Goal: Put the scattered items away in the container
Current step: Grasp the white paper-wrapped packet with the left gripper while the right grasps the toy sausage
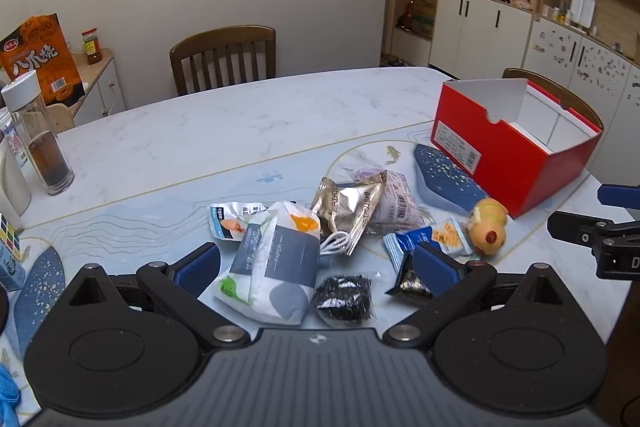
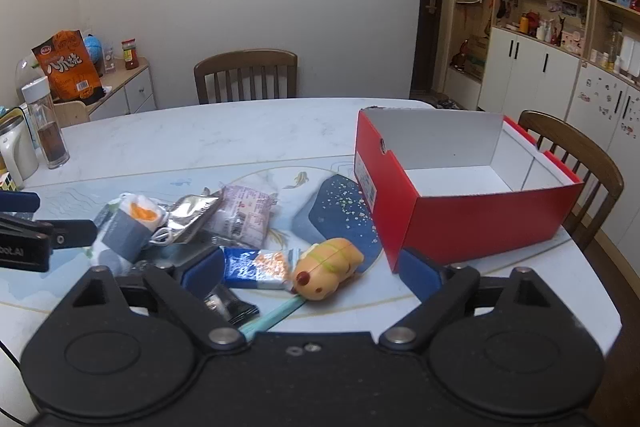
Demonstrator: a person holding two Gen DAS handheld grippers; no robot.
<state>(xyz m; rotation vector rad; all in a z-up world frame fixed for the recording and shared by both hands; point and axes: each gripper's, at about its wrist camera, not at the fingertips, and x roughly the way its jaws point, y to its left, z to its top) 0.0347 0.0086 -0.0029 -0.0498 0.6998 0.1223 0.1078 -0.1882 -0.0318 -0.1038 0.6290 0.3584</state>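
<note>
Jaws wide and empty on both grippers, so I'd drop my left gripper (image 1: 316, 267) squarely over the tissue pack (image 1: 276, 263), my right gripper (image 2: 312, 267) over the yellow toy (image 2: 328, 267), then into the red box (image 2: 472, 219).

Each hand-held gripper, left (image 1: 316, 269) and right (image 2: 314, 269), has a black plastic body with two round side housings, triangular cut-outs and silver pivot screws. Angled black links carry fingers (image 1: 434, 265) faced with ribbed blue pads. The centre plate is ribbed grey.

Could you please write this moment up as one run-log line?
left gripper: open above tissue pack | right gripper: open near yellow toy | red box: empty | nothing held
</note>
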